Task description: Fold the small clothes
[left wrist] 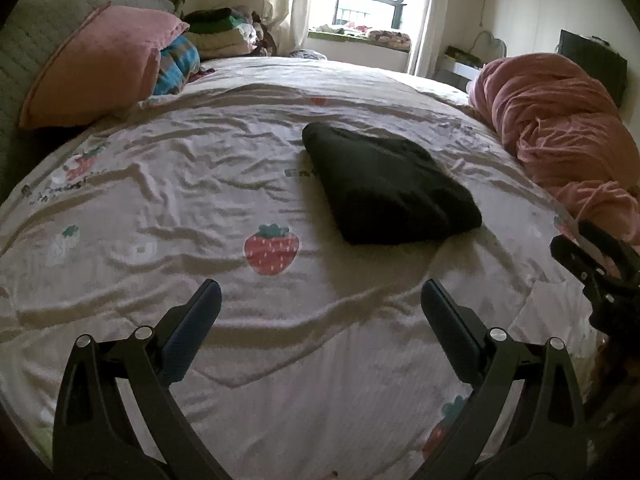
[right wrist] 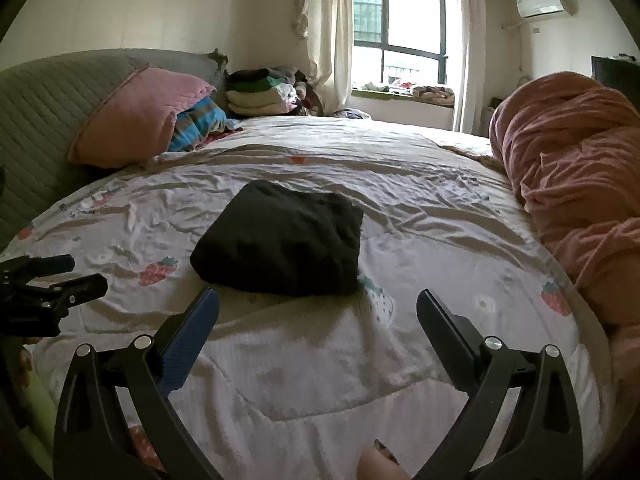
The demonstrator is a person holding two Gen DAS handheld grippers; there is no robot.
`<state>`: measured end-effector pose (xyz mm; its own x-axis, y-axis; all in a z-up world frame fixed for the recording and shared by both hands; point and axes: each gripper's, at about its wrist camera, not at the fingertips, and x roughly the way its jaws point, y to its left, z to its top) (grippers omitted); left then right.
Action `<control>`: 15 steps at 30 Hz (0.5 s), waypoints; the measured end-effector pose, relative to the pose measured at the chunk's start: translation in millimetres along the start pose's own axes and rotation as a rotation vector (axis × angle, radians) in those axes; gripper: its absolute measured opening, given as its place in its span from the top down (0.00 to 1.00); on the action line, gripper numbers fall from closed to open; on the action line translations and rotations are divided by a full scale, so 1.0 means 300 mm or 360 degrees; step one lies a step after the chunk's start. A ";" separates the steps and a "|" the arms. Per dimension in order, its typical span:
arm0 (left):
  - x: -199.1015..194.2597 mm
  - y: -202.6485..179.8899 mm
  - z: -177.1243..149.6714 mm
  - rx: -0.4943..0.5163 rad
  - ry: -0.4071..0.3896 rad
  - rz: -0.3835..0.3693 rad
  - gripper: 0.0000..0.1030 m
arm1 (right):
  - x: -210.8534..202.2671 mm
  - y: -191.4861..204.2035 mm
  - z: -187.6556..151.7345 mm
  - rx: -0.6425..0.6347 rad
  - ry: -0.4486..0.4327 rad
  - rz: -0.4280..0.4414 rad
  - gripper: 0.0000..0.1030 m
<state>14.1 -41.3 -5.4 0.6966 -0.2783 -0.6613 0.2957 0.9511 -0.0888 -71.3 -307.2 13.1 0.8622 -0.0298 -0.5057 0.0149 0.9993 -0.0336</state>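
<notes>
A dark green, almost black garment (left wrist: 388,188) lies folded into a compact rectangle on the strawberry-print bedspread (left wrist: 200,200). My left gripper (left wrist: 320,292) hovers open above the sheet, well short of the garment and to its left. The right gripper (left wrist: 580,248) shows at the right edge of the left wrist view. In the right wrist view the same folded garment (right wrist: 280,240) rests just beyond my open right gripper (right wrist: 318,300), and the left gripper (right wrist: 72,272) appears at the left edge with its jaws apart. Neither gripper holds anything.
A pink pillow (left wrist: 100,68) and a blue plaid cloth (left wrist: 176,64) lean on the grey headboard at the back left. A stack of folded clothes (left wrist: 220,36) sits behind them. A bunched pink blanket (left wrist: 560,132) fills the right side. A fingertip (right wrist: 380,464) shows at the bottom edge.
</notes>
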 end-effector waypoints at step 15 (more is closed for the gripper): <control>0.053 0.021 -0.083 -0.0032 0.0048 -0.0039 0.09 | 0.019 0.012 -0.082 0.0045 0.0042 -0.0108 0.04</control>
<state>10.7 -36.3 -34.9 0.6693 -0.2979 -0.6807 0.2992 0.9466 -0.1201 -78.7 -304.2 -11.0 0.8450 -0.0979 -0.5257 0.0875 0.9952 -0.0447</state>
